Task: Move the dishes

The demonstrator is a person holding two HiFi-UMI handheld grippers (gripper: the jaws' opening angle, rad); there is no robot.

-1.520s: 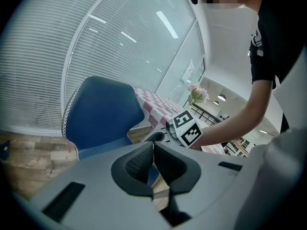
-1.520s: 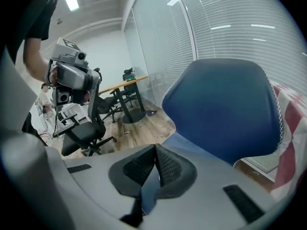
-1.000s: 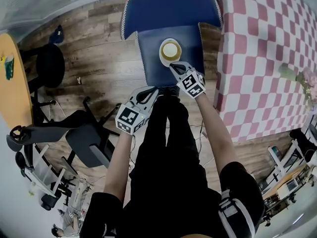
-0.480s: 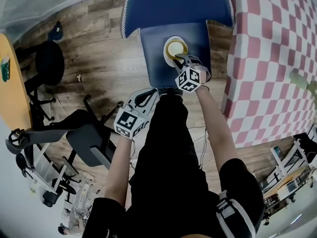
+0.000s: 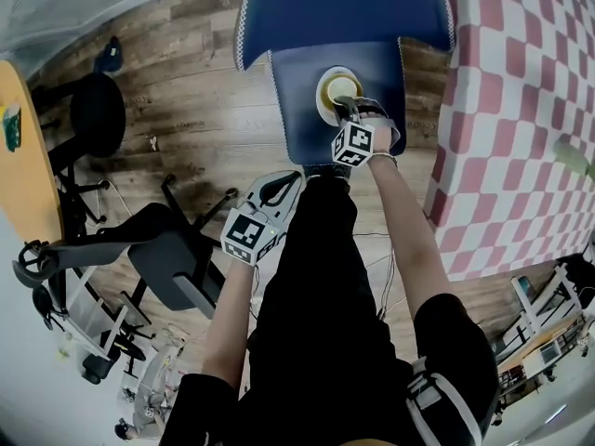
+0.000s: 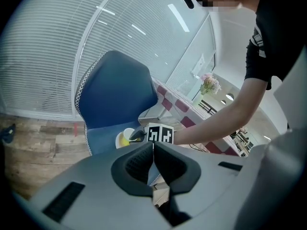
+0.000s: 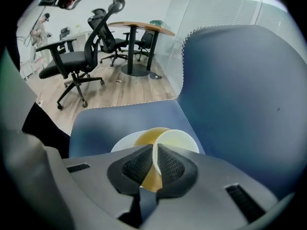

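A stack of dishes [image 5: 338, 87] rests on the blue chair seat [image 5: 302, 119]: a white plate [image 7: 123, 145], a yellow dish [image 7: 146, 137] and a cream bowl [image 7: 180, 139] on top. My right gripper [image 5: 346, 110] points steeply down at the stack. Its jaws have just been closing, and in the right gripper view the right gripper [image 7: 155, 150] pinches the cream bowl's near rim between its pads. My left gripper [image 5: 284, 182] hangs over the person's legs, short of the seat. In its own view the left gripper [image 6: 153, 150] is shut and holds nothing.
A red-and-white checkered table [image 5: 521, 110] stands right of the chair. The chair's tall blue back [image 7: 240, 95] rises behind the dishes. A black office chair [image 5: 158, 258] and a round wooden table [image 5: 23, 156] stand on the wood floor to the left.
My right gripper has dropped onto the dishes, rolled, and closed on the cream bowl's rim. The left gripper has sunk a little.
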